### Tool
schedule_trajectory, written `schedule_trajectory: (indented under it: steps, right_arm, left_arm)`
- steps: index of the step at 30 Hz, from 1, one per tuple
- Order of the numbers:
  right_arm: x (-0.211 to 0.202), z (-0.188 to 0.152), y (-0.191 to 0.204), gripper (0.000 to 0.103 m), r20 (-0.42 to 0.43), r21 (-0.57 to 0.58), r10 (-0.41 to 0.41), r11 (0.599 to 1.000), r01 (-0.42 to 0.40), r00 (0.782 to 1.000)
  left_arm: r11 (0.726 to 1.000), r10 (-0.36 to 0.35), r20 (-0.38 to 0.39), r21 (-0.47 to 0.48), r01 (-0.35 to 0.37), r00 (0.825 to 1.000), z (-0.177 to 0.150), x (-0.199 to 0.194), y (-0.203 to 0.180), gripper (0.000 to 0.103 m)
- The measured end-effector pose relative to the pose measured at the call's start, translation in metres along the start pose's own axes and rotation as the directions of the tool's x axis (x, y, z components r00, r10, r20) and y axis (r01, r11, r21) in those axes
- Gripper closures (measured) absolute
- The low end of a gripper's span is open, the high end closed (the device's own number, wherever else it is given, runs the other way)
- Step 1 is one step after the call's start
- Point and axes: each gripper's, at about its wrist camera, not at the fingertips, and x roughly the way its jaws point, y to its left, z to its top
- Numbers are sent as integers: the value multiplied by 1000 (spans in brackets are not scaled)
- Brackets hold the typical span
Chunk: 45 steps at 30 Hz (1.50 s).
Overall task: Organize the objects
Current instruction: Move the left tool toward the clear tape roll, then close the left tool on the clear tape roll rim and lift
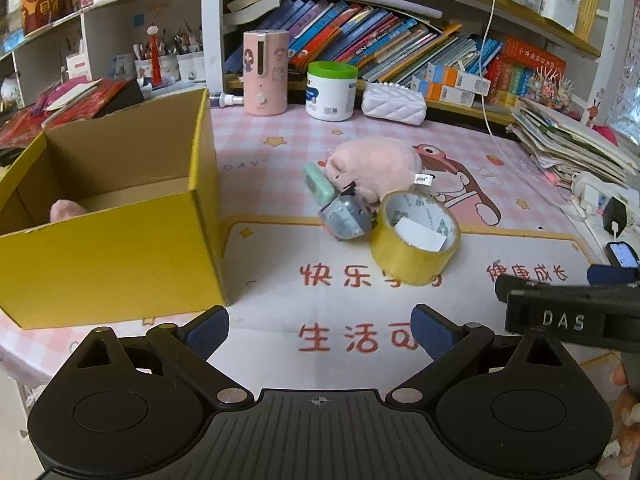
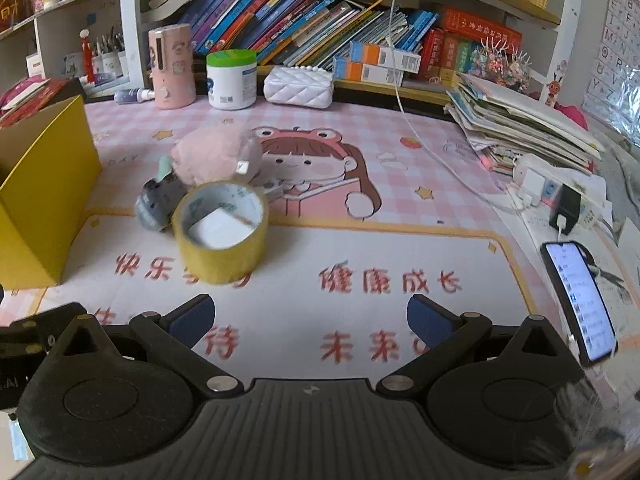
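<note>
1. A pink cartoon-print counter (image 2: 400, 216) carries the clutter
2. An open yellow box (image 1: 120, 256) stands at left, something pink (image 1: 66, 209) low inside it
3. A pink plush toy (image 1: 374, 164) lies mid-counter, touching a grey gadget (image 1: 346, 220) and a mint-green item (image 1: 318, 186)
4. A yellow tape roll (image 1: 414, 236) leans against the gadget
5. Left gripper (image 1: 320, 330) and right gripper (image 2: 310, 320) hover low, jaws spread wide, holding nothing

Your left gripper (image 1: 320, 330) and right gripper (image 2: 310, 320) are matte black, each with two round hubs, silver screws, a ribbed centre plate behind blue textured pads (image 1: 208, 330), and "DAS" lettering on one side.
</note>
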Motion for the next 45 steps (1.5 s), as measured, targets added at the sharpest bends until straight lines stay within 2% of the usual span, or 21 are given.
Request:
schedule_trajectory:
  steps: [11, 24, 30, 33, 37, 40, 45]
  right_arm:
    - [24, 27, -30, 0, 37, 5, 35, 999, -36, 999]
    - [40, 46, -68, 0, 104, 66, 34, 997, -41, 994]
    - [46, 51, -83, 0, 116, 92, 35, 995, -46, 993]
    - [48, 53, -88, 0, 124, 98, 34, 994, -46, 992]
    - [51, 55, -93, 0, 131, 110, 22, 993, -37, 991]
    - [53, 56, -95, 0, 127, 109, 20, 993, -34, 992]
    - [53, 55, -96, 0, 125, 86, 17, 996, -28, 992]
  left_arm:
    - [1000, 22, 16, -5, -22, 1000, 22, 20, -26, 4]
    - [998, -7, 28, 65, 5, 1000, 42, 53, -63, 5]
    - [998, -18, 22, 59, 16, 1000, 50, 69, -71, 7]
    - [993, -46, -4, 112, 46, 999, 50, 75, -81, 8]
    - [976, -18, -44, 214, 27, 999, 45, 91, -97, 9]
    - [982, 8, -68, 188, 4, 998, 46, 107, -95, 9]
    - [996, 5, -91, 91, 4, 996, 50, 127, -91, 9]
